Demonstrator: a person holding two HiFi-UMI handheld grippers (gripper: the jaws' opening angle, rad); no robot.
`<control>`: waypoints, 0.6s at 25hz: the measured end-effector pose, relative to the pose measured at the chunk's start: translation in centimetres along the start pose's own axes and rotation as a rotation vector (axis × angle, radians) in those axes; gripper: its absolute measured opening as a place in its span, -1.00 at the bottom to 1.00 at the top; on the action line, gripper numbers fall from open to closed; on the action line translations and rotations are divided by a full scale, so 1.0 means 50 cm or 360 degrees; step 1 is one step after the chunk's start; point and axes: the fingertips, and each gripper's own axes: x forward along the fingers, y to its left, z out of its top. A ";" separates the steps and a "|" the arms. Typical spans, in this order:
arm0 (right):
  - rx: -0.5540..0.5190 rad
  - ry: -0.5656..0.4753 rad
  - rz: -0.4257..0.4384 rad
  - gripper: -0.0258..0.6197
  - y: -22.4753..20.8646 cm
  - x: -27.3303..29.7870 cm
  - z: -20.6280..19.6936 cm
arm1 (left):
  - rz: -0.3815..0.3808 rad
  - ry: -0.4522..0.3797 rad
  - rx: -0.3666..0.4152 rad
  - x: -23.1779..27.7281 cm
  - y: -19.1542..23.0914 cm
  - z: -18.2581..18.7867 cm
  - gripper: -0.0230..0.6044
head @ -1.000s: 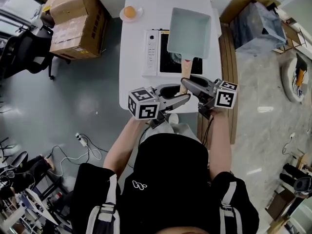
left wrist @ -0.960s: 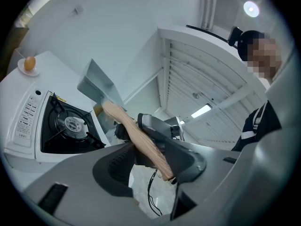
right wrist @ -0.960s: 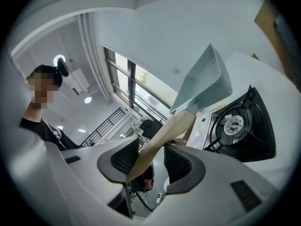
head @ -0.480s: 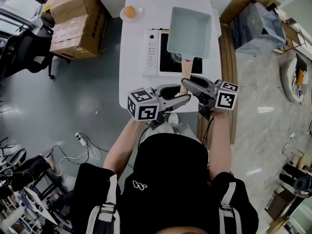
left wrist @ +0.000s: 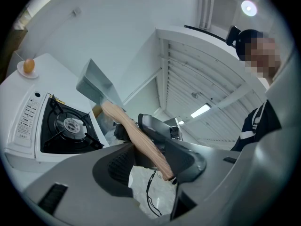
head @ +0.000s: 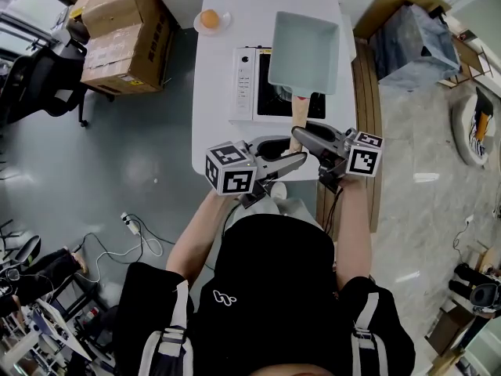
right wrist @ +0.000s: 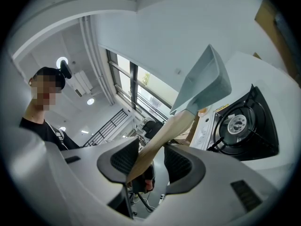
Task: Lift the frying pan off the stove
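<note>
Both tongs are gripping the frying pan [head: 304, 52] by its wooden handle [head: 299, 116], holding it clear above the stove [head: 244, 84].
The right tongs [head: 307, 138] are pinching the handle, and the left tongs [head: 291, 153] are clamping its end just beside them. Beyond the tongs, the stove is sitting on the white surface [head: 215, 124], with a saucer [head: 210, 22] farther off. The gripper views are showing the bare burner [left wrist: 72, 125], which the pan is partly covering in the head view.

Lifted pan [head: 304, 51] covers the stove [head: 244, 84]; table [head: 213, 77] left of it open.
</note>
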 end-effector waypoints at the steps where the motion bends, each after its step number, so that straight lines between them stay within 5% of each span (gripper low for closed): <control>1: 0.0002 0.0001 0.0000 -0.37 0.000 0.000 -0.001 | 0.0000 0.0000 -0.0001 0.000 0.000 -0.001 -0.24; 15: 0.0015 0.0017 -0.0004 -0.37 -0.006 0.004 -0.009 | 0.0006 0.0002 -0.0018 -0.003 0.007 -0.007 -0.24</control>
